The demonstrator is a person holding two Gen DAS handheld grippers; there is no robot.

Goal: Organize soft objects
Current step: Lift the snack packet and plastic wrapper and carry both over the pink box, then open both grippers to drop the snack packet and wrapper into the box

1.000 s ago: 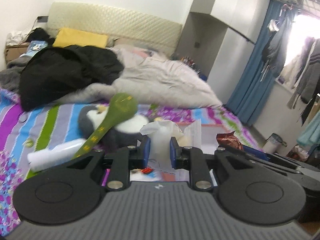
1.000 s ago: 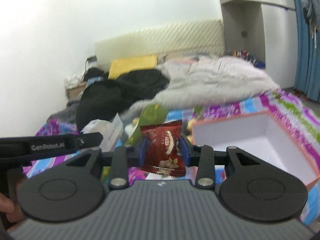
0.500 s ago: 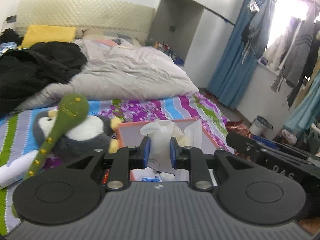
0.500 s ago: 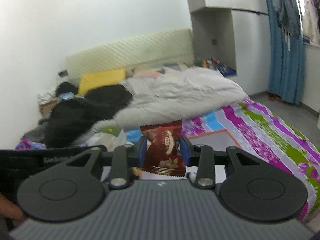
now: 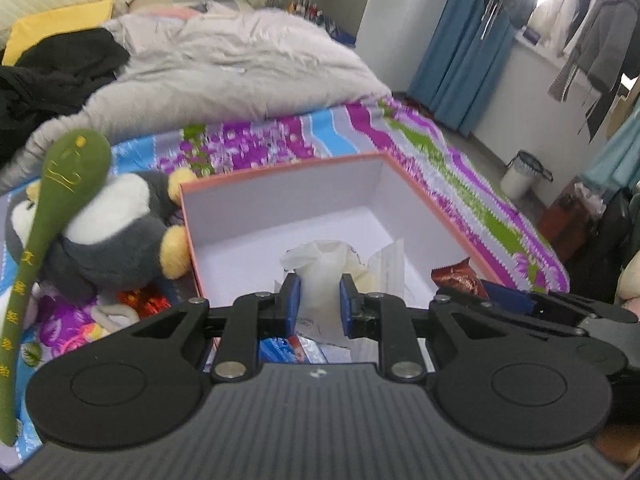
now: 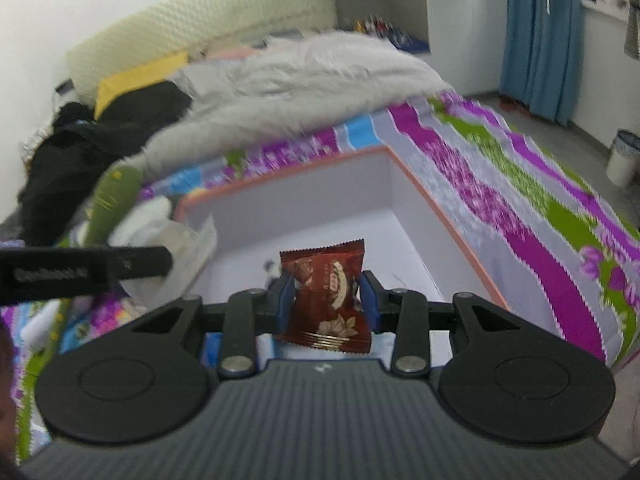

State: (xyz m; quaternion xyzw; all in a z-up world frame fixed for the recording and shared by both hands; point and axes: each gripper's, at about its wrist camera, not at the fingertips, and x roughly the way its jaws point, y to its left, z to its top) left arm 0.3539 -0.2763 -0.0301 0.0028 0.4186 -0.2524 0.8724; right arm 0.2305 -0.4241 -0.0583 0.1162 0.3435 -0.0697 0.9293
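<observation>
My left gripper (image 5: 319, 298) is shut on a white tissue pack (image 5: 320, 270) and holds it over the near part of an open orange-rimmed white box (image 5: 280, 172). My right gripper (image 6: 325, 298) is shut on a dark red snack packet (image 6: 326, 296), also held over the box (image 6: 304, 168). The red packet (image 5: 456, 278) and the right gripper show at the right in the left wrist view. The tissue pack (image 6: 168, 240) shows at the left in the right wrist view, beside the box wall.
A grey plush penguin (image 5: 108, 228) and a long green plush stick (image 5: 44, 220) lie left of the box on the striped bedspread (image 5: 440, 152). A grey blanket (image 5: 224, 68) and black clothes (image 5: 52, 68) lie behind. A white bin (image 5: 522, 174) stands on the floor.
Both grippers have moved forward and tilted down over the open box, each still holding its item. The box interior now fills the middle of both views.
</observation>
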